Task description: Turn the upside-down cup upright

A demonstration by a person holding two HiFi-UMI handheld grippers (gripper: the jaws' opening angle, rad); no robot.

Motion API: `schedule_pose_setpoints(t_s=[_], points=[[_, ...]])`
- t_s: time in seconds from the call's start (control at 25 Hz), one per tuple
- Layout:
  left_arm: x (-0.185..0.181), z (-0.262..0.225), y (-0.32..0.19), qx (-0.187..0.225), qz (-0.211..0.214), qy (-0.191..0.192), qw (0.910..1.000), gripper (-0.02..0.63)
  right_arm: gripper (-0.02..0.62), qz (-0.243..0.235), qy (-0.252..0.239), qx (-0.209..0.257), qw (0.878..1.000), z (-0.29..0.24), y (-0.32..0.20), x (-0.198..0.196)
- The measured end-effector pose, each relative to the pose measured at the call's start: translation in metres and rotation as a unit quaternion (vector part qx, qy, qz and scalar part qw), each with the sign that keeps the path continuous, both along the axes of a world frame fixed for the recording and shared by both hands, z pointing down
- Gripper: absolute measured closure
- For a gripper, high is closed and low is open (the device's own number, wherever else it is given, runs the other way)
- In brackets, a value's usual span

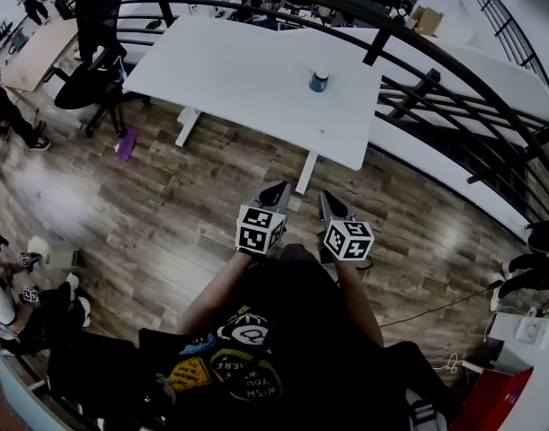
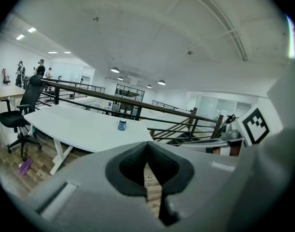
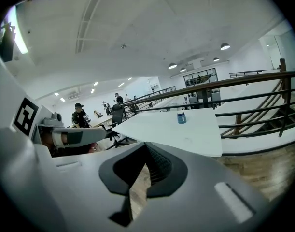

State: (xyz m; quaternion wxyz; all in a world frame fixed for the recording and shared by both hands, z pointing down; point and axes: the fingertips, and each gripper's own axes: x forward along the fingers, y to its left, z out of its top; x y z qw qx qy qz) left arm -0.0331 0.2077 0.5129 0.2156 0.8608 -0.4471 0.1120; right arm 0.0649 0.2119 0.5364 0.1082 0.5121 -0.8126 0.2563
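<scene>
A small blue cup (image 1: 319, 81) with a white base on top stands upside down near the right edge of the white table (image 1: 229, 70). It also shows far off as the cup (image 2: 121, 124) in the left gripper view and the cup (image 3: 181, 117) in the right gripper view. My left gripper (image 1: 276, 192) and right gripper (image 1: 332, 205) are held side by side over the wooden floor, well short of the table. Both are shut with nothing between the jaws.
A dark curved railing (image 1: 418, 88) runs behind and to the right of the table. A black office chair (image 1: 85, 79) stands at the table's left end, and a purple object (image 1: 126, 144) lies on the floor near it. People stand in the background.
</scene>
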Motion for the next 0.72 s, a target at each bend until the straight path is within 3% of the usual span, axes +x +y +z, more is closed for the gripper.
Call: schedule_pose_setpoints(t_s=[0.4, 0.72], points=[[-0.007, 0.015, -0.015, -0.02, -0.016, 0.008, 0.9996, 0.601, 0.594, -0.026, 0.001, -0.015, 1.0, 0.012, -0.016, -0.013], [0.032, 0.023, -0.1, 0.008, -0.003, -0.008, 0.9999, 0.601, 0.594, -0.077, 0.024, 0.026, 0.996, 0.004, -0.089, 0.003]])
